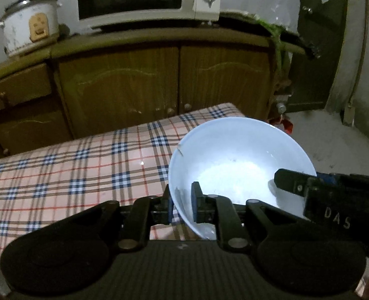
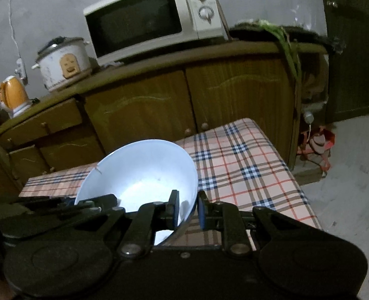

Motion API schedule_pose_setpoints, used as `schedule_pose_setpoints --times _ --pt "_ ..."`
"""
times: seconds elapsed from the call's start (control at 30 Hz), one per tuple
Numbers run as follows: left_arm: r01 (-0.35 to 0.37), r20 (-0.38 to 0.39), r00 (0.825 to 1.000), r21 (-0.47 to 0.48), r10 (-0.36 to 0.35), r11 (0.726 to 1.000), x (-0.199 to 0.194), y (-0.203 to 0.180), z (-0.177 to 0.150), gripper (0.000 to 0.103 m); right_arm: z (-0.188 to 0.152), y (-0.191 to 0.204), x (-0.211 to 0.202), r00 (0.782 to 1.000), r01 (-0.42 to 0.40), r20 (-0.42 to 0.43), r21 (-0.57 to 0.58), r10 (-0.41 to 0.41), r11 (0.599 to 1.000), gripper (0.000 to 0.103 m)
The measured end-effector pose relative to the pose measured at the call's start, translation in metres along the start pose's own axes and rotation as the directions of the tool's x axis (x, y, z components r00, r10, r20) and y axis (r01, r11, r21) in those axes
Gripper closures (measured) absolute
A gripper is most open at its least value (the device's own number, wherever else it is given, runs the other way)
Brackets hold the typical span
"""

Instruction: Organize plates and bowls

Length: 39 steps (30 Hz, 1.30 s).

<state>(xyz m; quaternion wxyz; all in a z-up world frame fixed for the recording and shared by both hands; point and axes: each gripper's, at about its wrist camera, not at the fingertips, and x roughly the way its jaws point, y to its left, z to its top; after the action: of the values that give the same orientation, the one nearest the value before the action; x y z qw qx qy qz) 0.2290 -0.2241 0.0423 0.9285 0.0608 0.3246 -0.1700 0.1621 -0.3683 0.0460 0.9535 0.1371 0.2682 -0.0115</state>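
Note:
A white bowl [image 1: 239, 165] is held above the plaid-covered table [image 1: 71, 175]. My left gripper [image 1: 181, 205] is shut on the bowl's left rim, one pad inside and one outside. My right gripper [image 2: 188, 210] is shut on the bowl's [image 2: 144, 175] right rim in the same way. In the left wrist view the right gripper's finger [image 1: 294, 183] shows at the bowl's right edge. In the right wrist view the left gripper [image 2: 94, 202] shows at the bowl's left edge. The bowl looks empty and is tilted toward the cameras.
A wooden cabinet [image 1: 159, 80] stands behind the table [image 2: 247, 170], carrying a microwave [image 2: 154, 17], a rice cooker [image 2: 64, 62] and an orange kettle [image 2: 13, 95]. A dark door [image 2: 352, 50] and bare concrete floor [image 2: 354, 175] lie to the right.

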Motion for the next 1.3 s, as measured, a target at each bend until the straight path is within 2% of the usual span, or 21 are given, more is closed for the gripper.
schedule_pose_setpoints --times 0.3,0.6,0.93,1.3 --pt "-0.009 0.042 0.999 -0.015 0.01 1.0 -0.056 -0.006 -0.018 0.088 -0.013 0.017 -0.065 0.999 -0.011 0.047 -0.021 0.012 1.0 0.081" --pt "-0.017 0.055 0.998 -0.021 0.018 1.0 -0.085 -0.004 -0.044 0.087 -0.038 0.031 -0.1 0.998 -0.021 0.057 -0.031 0.022 0.999 0.081" --pt "-0.021 0.025 0.999 -0.011 0.021 1.0 -0.092 0.001 -0.076 0.087 -0.075 0.038 -0.108 0.999 -0.028 0.019 -0.029 0.028 0.999 0.081" --pt "-0.024 -0.062 0.998 0.019 0.025 1.0 -0.073 0.004 -0.118 0.087 -0.122 0.031 -0.089 0.997 -0.021 -0.072 0.007 0.021 1.0 0.081"
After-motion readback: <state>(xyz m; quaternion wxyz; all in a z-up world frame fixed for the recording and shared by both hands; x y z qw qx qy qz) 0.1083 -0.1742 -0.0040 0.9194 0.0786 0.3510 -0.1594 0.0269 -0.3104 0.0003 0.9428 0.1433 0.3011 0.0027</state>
